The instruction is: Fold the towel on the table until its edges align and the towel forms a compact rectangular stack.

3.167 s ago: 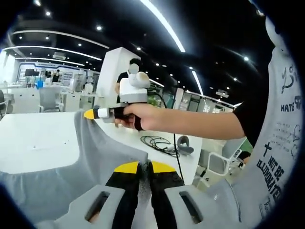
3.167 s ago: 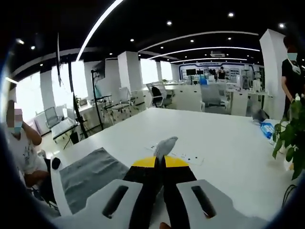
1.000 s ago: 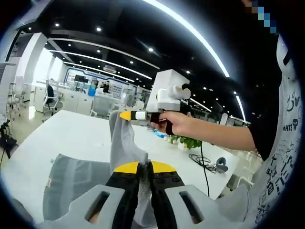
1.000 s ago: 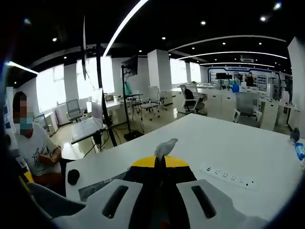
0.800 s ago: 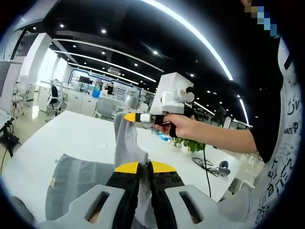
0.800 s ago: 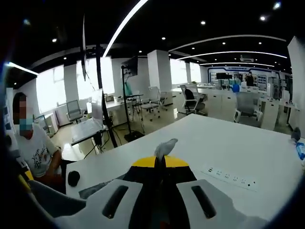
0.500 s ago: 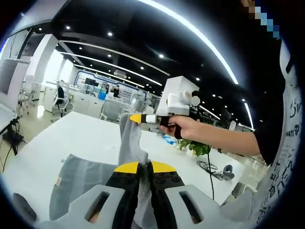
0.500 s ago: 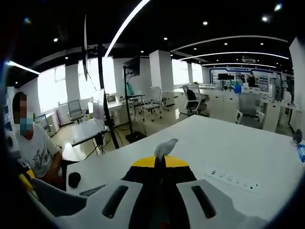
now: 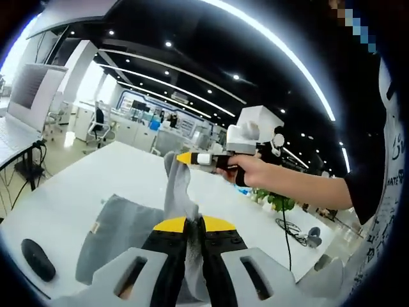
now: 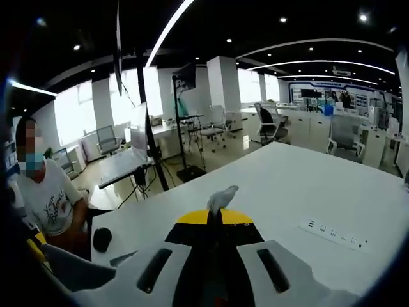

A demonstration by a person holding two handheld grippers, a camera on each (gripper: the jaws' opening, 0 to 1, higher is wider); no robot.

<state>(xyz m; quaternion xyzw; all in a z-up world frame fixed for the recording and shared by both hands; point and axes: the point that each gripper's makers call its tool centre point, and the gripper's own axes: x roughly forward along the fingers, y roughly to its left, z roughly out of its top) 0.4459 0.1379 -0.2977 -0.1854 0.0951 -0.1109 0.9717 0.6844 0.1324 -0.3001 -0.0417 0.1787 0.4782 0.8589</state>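
Starting at the left of the left gripper view: a dark mouse is sitting on the white table, and just right of it the grey towel is lying partly on the tabletop, a small tag showing at its near edge. Moving to the middle, the towel is rising in a bunched strip to the left gripper, whose jaws are pressed together with cloth pinched between them. Further right and higher, the right gripper is coming in from the side in the person's hand, yellow tips closed on another bit of the same towel, both bits held up off the table.

Over in the right gripper view, a seated person is at the far left, a dark mouse beside them, then the right gripper in the centre, closed with a tuft of towel poking out past its tips. A power strip is lying on the table to the right.

By my reading this fold is only midway: an edge is up, nothing is laid over yet, and no neat stack is formed.
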